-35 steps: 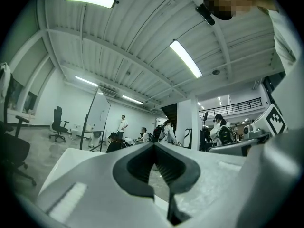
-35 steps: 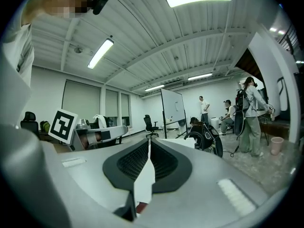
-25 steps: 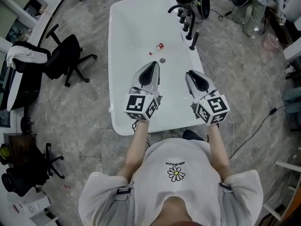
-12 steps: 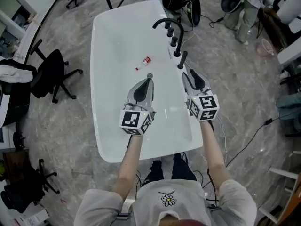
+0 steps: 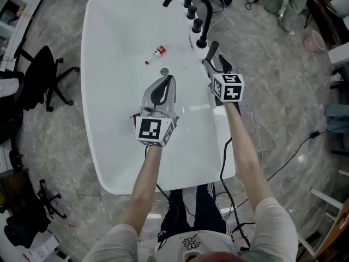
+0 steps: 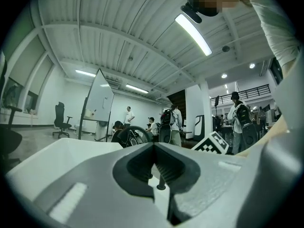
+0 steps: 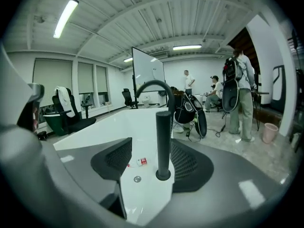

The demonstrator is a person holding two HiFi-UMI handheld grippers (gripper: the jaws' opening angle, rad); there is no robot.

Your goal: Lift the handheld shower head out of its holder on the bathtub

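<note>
My right gripper [image 7: 151,148] has its jaws spread wide, gripping nothing, and there's the shower head [image 7: 163,141] standing right between them, nearer the right-hand pad. It's a slim matte-black cylinder, upright and flat-topped, seated in a round black holder [image 7: 163,175] on the rim of the white bathtub [image 5: 109,64]. My left gripper [image 6: 154,148] is closed and empty, hovering over the basin.

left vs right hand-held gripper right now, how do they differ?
Jaws: the left hand-held gripper has them together and empty; the right hand-held gripper has them apart, the shower head between them, not clamped. Place: left hangs over the bathtub basin; right is at its rim. Both point the same way.
</note>
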